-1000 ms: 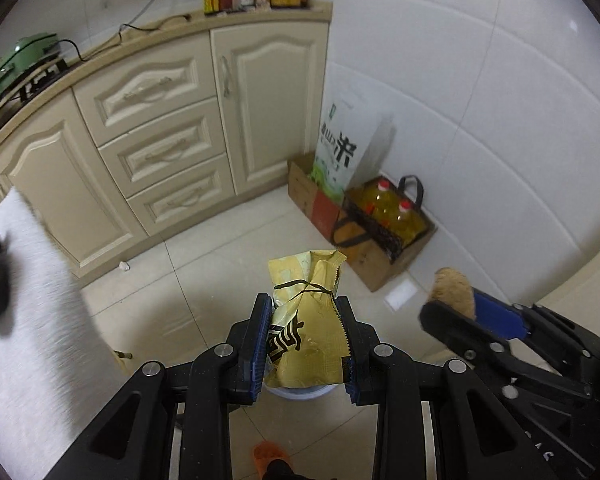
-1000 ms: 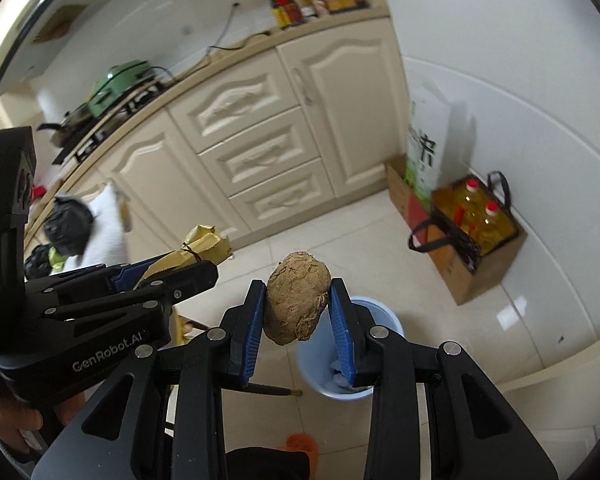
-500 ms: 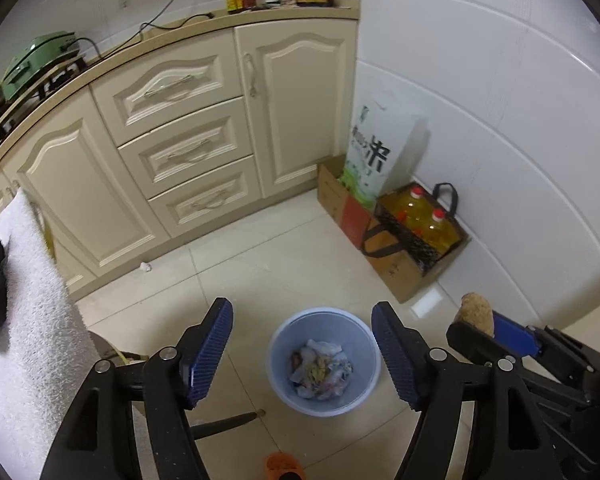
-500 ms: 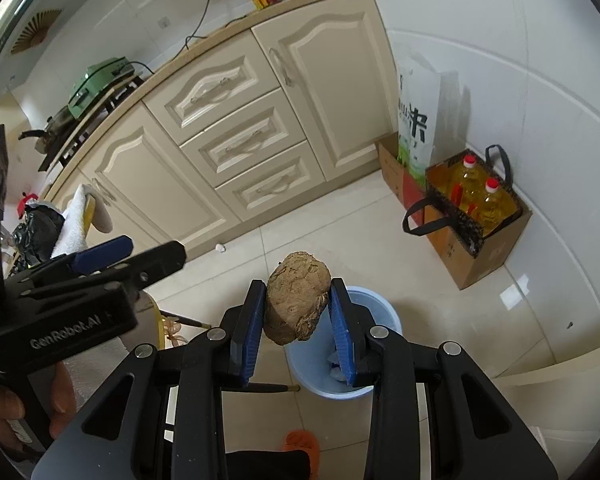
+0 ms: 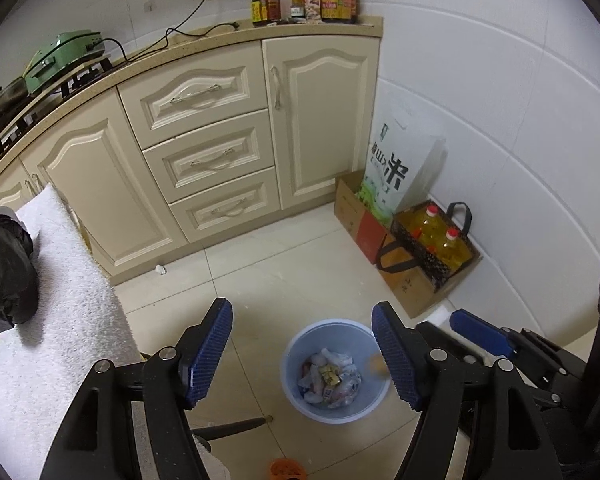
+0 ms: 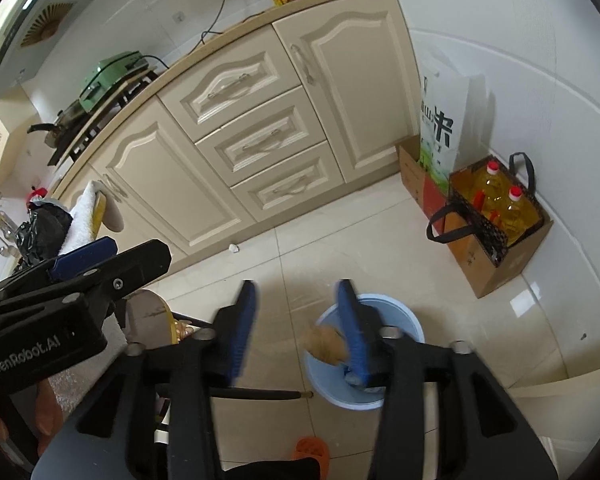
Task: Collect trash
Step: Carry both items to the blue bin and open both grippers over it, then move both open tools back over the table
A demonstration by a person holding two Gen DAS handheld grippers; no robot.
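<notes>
A light blue trash bin (image 5: 332, 368) stands on the tiled floor with wrappers inside, the yellow packet (image 5: 329, 373) among them. My left gripper (image 5: 302, 354) is open and empty above the bin. My right gripper (image 6: 296, 330) is open. The brown lump (image 6: 327, 345) is blurred and falls free beside the right finger, over the bin (image 6: 404, 324). It shows as an orange blur (image 5: 377, 364) at the bin's rim in the left wrist view. The right gripper's fingers (image 5: 480, 334) show at the right there.
Cream cabinets (image 5: 204, 160) stand behind. A cardboard box with oil bottles (image 5: 432, 248) and a rice bag (image 5: 396, 168) sit by the right wall. A white towel (image 5: 60, 320) and a black bag (image 5: 0, 268) are on the left. An orange slipper (image 6: 312, 452) lies on the floor.
The left gripper opened and dropped the yellow packet into the bin. The right gripper has just opened and the brown lump is falling toward the bin.
</notes>
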